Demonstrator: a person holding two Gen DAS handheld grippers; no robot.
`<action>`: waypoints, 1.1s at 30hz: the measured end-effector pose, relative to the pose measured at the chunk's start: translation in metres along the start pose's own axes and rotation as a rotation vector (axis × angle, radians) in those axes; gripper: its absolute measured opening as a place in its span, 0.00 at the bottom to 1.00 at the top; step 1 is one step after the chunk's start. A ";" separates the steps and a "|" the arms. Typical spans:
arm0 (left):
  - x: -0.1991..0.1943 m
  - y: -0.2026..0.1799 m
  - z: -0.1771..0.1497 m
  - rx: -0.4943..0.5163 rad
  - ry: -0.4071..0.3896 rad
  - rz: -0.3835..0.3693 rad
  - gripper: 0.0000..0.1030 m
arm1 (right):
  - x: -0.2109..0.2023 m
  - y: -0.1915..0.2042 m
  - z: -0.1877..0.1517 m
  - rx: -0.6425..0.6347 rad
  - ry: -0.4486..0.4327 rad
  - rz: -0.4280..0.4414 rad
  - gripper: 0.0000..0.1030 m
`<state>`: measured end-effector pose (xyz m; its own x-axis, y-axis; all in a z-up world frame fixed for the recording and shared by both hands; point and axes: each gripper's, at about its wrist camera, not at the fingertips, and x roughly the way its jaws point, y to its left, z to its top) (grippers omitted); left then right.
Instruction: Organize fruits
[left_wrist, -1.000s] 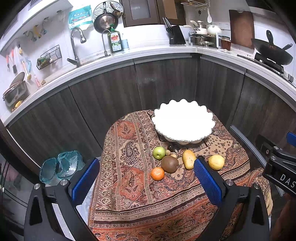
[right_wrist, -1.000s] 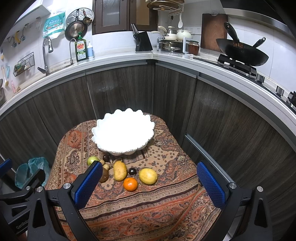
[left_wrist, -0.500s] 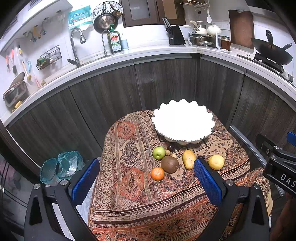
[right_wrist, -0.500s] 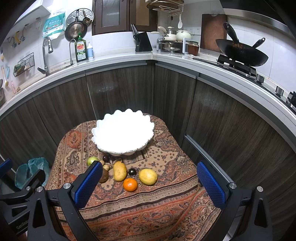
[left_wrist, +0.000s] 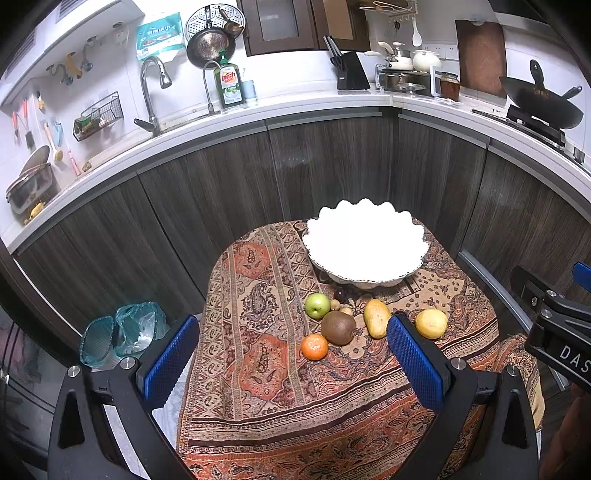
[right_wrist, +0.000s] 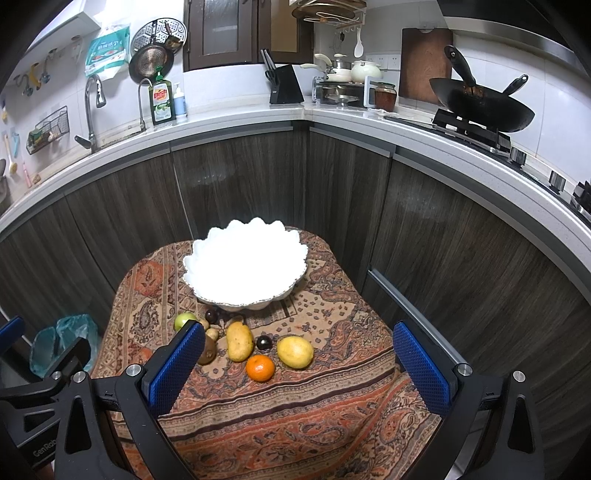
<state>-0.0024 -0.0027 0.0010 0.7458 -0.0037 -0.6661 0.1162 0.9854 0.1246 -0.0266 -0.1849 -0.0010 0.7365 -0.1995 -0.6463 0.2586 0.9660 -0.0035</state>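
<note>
A white scalloped bowl (left_wrist: 364, 245) stands empty at the far end of a small table under a patterned cloth (left_wrist: 266, 354); it also shows in the right wrist view (right_wrist: 243, 273). In front of it lie a green apple (left_wrist: 317, 305), a brown kiwi (left_wrist: 338, 327), an orange (left_wrist: 314, 346), a yellow mango (left_wrist: 376, 318), a lemon (left_wrist: 430, 323) and small dark and tan fruits (right_wrist: 263, 342). My left gripper (left_wrist: 291, 363) is open and empty, held above the near left of the table. My right gripper (right_wrist: 299, 373) is open and empty, above the near right.
Dark wooden cabinets (left_wrist: 221, 199) curve closely around the table's far side. A bin with a teal bag (left_wrist: 122, 336) stands on the floor at the left. A metal rail (right_wrist: 410, 310) runs along the table's right side. The worktop above carries a sink tap, bottles and a wok.
</note>
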 end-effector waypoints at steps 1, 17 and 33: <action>0.000 0.000 0.000 0.000 0.001 0.002 1.00 | 0.000 0.000 0.000 0.000 0.000 -0.001 1.00; 0.002 0.000 0.004 0.004 0.008 -0.002 1.00 | 0.002 0.001 0.000 -0.001 0.003 0.001 1.00; 0.063 -0.003 -0.003 0.035 0.061 0.007 1.00 | 0.060 0.012 -0.005 -0.036 0.059 -0.017 1.00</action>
<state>0.0425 -0.0050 -0.0440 0.7056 0.0149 -0.7084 0.1344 0.9788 0.1546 0.0177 -0.1842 -0.0433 0.6940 -0.2069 -0.6895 0.2473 0.9681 -0.0416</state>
